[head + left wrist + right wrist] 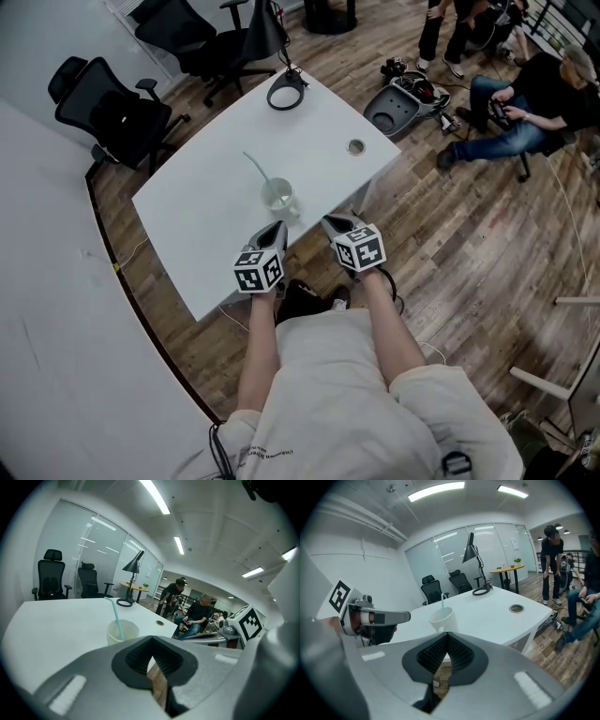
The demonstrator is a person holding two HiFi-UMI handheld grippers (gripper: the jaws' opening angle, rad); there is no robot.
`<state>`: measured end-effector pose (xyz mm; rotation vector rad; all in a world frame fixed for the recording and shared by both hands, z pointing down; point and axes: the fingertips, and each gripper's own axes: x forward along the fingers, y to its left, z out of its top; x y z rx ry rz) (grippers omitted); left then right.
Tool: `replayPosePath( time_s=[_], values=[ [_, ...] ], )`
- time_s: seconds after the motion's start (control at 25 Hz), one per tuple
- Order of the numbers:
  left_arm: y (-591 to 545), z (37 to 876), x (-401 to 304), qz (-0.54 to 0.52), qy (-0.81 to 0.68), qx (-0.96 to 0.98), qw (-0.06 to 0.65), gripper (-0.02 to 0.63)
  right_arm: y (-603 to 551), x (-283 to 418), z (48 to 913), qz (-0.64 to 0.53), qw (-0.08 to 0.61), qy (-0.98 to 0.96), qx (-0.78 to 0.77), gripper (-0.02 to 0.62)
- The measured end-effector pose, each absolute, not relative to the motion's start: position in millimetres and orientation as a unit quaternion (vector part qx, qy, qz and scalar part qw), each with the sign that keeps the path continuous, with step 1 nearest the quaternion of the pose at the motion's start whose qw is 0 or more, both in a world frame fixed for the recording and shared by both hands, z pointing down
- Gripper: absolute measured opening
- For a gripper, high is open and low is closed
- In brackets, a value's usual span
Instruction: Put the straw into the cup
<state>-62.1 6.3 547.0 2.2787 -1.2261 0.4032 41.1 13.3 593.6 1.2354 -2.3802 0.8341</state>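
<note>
Overhead, straw (257,171) leans inside cup (290,200); lamp (286,94) beyond.

Bright ceiling strip lights, fisheye-warped edges

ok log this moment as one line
straw: in cup | cup: upright on table | left tongs: shut, empty | right tongs: shut, empty | both clear of cup

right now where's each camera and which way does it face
Head view: on the head, steeply down at the table; forearms, left tongs, right tongs show.
Left gripper view: on left tongs, toward the cup; shut jaws show.
Right gripper view: on right tongs, toward the cup; left tongs show.
All share cup and straw.
</note>
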Motion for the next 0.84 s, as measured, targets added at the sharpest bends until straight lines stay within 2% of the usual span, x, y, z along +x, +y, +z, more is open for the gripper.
replayPosePath(
  time_s=[0.84],
  values=[
    [15, 553, -61, 0.148, -0.443, 0.845, 0.259, 0.002, 27, 29, 599, 0.287, 0.18, -0.84, 0.424, 0.025]
  ],
)
